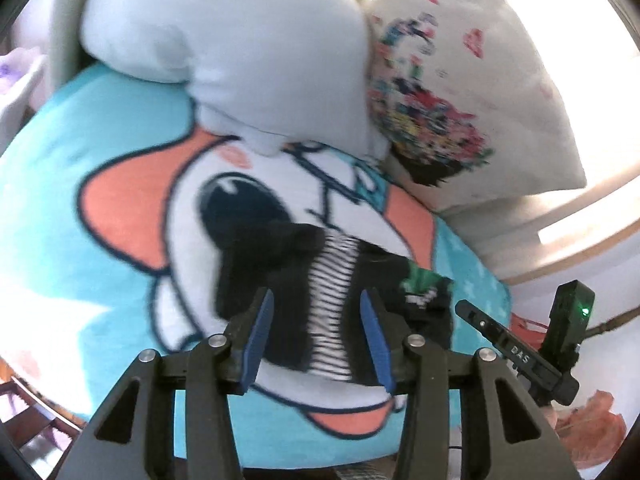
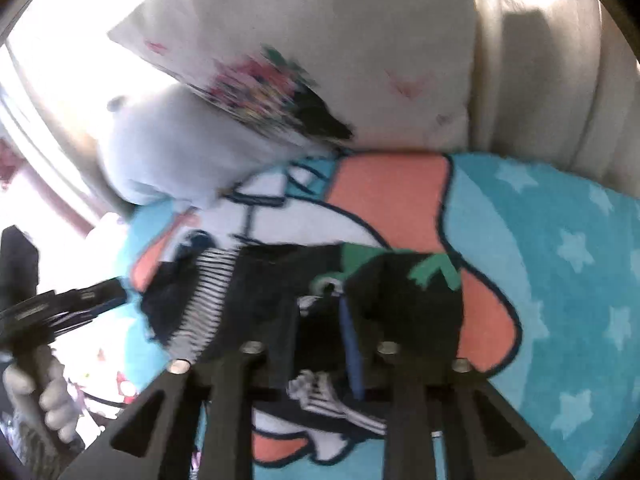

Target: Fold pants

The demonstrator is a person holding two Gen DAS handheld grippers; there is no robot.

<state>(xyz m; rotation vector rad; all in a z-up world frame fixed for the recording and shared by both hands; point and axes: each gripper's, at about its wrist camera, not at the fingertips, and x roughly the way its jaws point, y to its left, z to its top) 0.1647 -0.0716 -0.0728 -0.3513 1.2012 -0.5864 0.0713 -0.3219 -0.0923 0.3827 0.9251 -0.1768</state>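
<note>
Small black pants with a black-and-white striped side band and a green waist part lie bunched on a turquoise cartoon blanket. My left gripper is open just above them, blue pads on either side of the striped band. In the right wrist view the pants fill the middle; my right gripper is shut on black cloth near the green part. The left gripper shows at the left edge there, and the right gripper at the lower right of the left view.
A pale blue plush pillow and a white pillow with a colourful print lie at the back of the blanket. A beige padded headboard stands behind. Pink cloth lies at the lower right. The blanket has white stars.
</note>
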